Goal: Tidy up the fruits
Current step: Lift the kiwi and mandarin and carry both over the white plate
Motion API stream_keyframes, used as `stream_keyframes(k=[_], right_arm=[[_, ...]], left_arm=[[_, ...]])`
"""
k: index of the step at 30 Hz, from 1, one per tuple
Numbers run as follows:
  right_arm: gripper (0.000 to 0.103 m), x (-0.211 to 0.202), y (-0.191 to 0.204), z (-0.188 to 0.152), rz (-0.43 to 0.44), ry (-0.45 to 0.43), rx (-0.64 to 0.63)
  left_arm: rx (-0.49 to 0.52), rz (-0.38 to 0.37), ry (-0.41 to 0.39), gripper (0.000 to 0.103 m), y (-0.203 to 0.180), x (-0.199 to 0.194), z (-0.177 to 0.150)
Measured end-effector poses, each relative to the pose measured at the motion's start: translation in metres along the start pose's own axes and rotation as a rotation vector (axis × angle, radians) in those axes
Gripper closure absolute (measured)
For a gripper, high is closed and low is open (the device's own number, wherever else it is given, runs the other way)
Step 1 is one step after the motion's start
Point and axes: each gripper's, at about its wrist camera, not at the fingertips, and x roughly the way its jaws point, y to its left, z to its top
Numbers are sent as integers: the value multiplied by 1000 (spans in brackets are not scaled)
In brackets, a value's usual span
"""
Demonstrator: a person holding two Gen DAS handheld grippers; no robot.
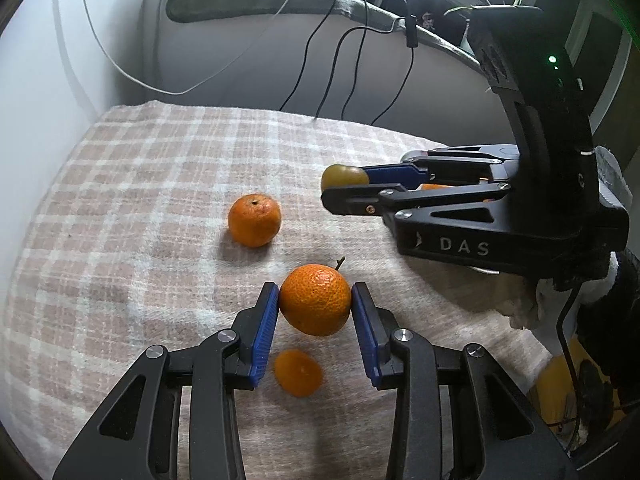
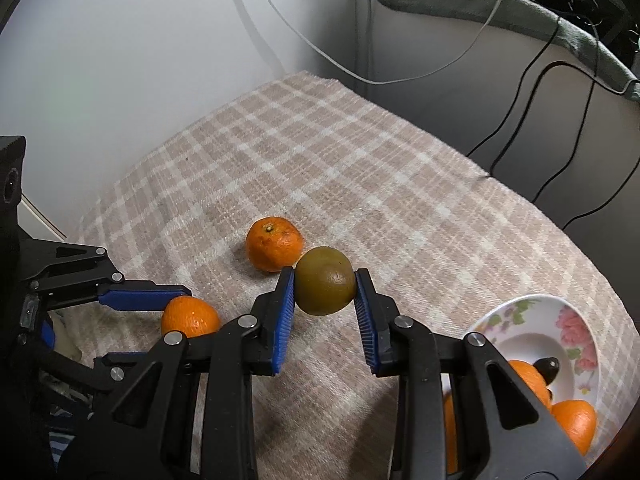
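Nearest the left camera, a small orange (image 1: 298, 373) lies on the checked cloth (image 1: 160, 184) of the counter, under the left tongs (image 1: 315, 306). These are clenched on a bigger orange (image 1: 315, 300), its sides pressed by both blue pads (image 1: 267, 330), its stem pointing up and away. It seems to be lifted off the cloth, with the small one below it.

In the right view, the right tongs (image 2: 325, 288) are clenched on a dull green fruit (image 2: 325, 286), also held clear of the cloth. Just beside them at the lower right stands a flowered bowl (image 2: 576, 320) that already holds oranges (image 2: 574, 420) — likely where the fruit goes.

Farther out, one more orange (image 1: 254, 220) sits loose on the cloth, near the green fruit. Beyond the cloth's far edge hang black and white cables (image 1: 332, 72).

Risks, as I judge them: both fruits are round and gripped only at two points, so a tilt or a jolt could roll one out of the pads. A dropped fruit could roll toward the cloth's edge and off. The two tongs work close together — swinging either toward the bowl could knock the other's load. Releasing from too high could bounce fruit off the oranges already in the bowl.
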Motion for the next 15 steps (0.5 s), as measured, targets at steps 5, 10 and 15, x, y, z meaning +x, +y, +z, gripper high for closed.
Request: stream_keyframes(k=[5,10,15], right_arm=[[73,-13,-13,-4,-16,-21,23],[73,-28,-29,-10,-37,-42,52],[73,-43,-45,-16,-60,-58,80]], left_arm=[[14,-11,-7,67,-9,0,3],[33,-28,-11,67,-19,0,6],[59,-47,-14,67,-30,3,9]])
